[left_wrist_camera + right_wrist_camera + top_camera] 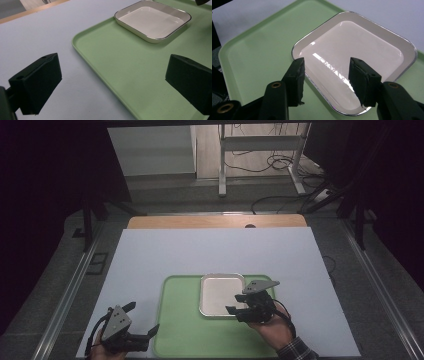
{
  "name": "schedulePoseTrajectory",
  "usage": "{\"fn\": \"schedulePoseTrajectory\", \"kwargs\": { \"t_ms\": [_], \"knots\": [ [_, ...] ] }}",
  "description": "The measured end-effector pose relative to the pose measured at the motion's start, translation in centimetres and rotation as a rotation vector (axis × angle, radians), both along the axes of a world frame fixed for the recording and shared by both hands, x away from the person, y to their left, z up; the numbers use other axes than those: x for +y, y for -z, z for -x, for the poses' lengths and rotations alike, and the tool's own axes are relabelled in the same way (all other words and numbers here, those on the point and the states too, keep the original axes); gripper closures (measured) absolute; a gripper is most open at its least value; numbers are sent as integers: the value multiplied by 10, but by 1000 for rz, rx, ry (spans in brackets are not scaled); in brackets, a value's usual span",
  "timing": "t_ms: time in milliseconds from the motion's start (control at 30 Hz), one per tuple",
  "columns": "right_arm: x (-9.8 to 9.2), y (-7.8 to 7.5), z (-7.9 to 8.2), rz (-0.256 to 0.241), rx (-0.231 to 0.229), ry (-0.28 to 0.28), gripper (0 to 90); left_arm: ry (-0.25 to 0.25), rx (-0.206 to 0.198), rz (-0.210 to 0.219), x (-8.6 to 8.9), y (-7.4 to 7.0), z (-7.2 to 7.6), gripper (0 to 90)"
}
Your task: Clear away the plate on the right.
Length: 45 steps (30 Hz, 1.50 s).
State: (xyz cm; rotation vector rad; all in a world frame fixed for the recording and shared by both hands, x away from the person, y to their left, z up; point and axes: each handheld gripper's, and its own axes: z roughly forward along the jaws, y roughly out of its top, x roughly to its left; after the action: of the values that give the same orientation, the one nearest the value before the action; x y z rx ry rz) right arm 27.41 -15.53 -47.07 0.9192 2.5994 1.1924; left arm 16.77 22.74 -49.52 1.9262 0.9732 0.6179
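Overhead, the green tray [182, 330] lies on the white table sheet [215, 255], and the square white dish [220, 295] sits in the tray's far right part. At the dish's near right corner hovers the right gripper [235, 311]; the left gripper [145, 322] hangs at the tray's near left edge.

Next, the left gripper view: jaws wide apart, straddling the tray's edge.

Lastly, the right gripper view: jaws apart over the dish's rim, holding nothing.
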Motion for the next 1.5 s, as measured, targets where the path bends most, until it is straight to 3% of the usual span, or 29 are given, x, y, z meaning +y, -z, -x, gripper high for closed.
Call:
{"fn": "schedulePoseTrajectory", "kwargs": {
  "t_ms": [600, 1133, 1500],
  "knots": [
    [-8, -5, 0, 33, -39, -10, 356, 3, -17, -15, 0, 1, 0, 1],
    [-21, -8, -4, -1, -32, -6, 193, 5, -19, -20, 0, 1, 0, 0],
    [-33, -13, -2, -10, -77, 12, 104, 6, -17, -23, -1, 1, 0, 0]
  ]
}}
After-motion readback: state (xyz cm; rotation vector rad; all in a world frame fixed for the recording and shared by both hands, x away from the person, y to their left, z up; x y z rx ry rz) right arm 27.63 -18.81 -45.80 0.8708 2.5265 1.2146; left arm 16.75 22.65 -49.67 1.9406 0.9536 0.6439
